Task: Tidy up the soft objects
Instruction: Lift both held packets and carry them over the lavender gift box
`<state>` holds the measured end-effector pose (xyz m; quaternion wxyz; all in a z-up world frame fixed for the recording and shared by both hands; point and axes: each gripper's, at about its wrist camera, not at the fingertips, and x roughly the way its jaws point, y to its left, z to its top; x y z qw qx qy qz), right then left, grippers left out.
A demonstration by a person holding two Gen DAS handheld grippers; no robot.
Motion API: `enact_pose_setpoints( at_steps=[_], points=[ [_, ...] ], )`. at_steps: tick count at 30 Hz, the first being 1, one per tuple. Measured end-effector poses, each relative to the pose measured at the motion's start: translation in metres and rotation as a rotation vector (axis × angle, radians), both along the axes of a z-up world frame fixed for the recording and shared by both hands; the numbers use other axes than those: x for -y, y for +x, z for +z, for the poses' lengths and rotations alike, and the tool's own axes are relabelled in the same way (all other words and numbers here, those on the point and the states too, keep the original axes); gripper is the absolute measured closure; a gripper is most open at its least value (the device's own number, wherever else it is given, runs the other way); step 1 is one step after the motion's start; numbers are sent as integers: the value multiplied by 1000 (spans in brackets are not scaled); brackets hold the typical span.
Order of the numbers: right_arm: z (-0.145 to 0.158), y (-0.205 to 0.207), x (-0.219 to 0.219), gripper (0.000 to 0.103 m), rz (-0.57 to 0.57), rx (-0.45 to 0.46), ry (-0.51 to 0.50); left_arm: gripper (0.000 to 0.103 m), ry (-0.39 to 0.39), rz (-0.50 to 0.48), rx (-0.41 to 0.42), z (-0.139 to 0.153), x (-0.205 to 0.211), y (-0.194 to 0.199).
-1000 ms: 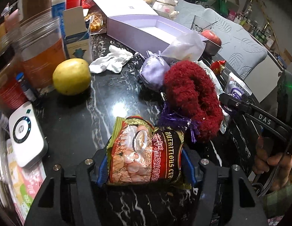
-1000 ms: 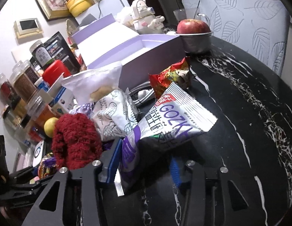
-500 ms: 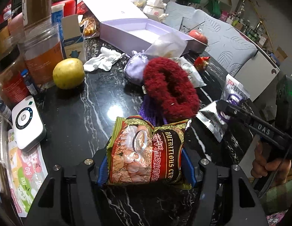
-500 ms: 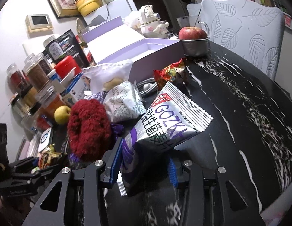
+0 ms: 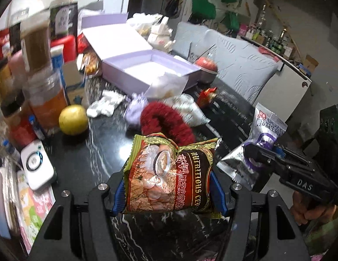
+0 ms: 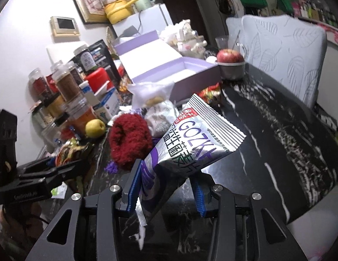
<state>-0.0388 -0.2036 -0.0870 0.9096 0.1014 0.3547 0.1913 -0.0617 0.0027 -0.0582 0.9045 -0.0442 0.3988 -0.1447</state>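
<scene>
Left tongs [image 5: 169,192], bottom centre of the left wrist view, are clamped on a red-brown cereal packet [image 5: 169,174], blue pads pressed to both its sides, packet lifted clear of the black marble tabletop [image 5: 99,158]. Right tongs [image 6: 164,189], bottom centre of the right wrist view, are pinched narrow on the lower end of a silver-purple GOZKA packet [image 6: 190,143], which sticks up and to the right, also off the tabletop. In the left view the right tongs w/ that silver packet [image 5: 251,158] show at mid right, a hand [image 5: 310,213] gripping the handle at lower right. Just beyond the cereal packet, centre frame, lies a dark red fluffy ring [image 5: 166,121]; a lilac pouch [image 5: 136,111] sits touching its upper left side, a white patterned bag [image 5: 190,108] to its upper right. Left of centre: a yellow fruit [image 5: 73,119] beside jars. Upper centre: an open lilac box [image 5: 147,69], lid tipped back, inside looks bare. Right of the box, a red apple [image 6: 230,55] in a metal bowl [image 6: 232,71].
</scene>
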Motion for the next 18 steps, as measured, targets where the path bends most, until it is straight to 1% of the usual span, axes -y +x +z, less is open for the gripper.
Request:
enact_pose_setpoints(
  at_steps=[4, 9, 12, 18],
  points=[
    [15, -6, 0, 62, 10, 38, -8, 40, 1, -16, 55, 19, 4, 1],
    [35, -10, 2, 62, 13, 86, -33, 40, -11, -36, 104, 37, 9, 9],
    [47, -9, 2, 62, 18, 118, -51, 40, -21, -45, 131, 47, 12, 16],
    [72, 2, 4, 62, 23, 179, -74, 40, -8, -50, 203, 70, 18, 32]
  ],
)
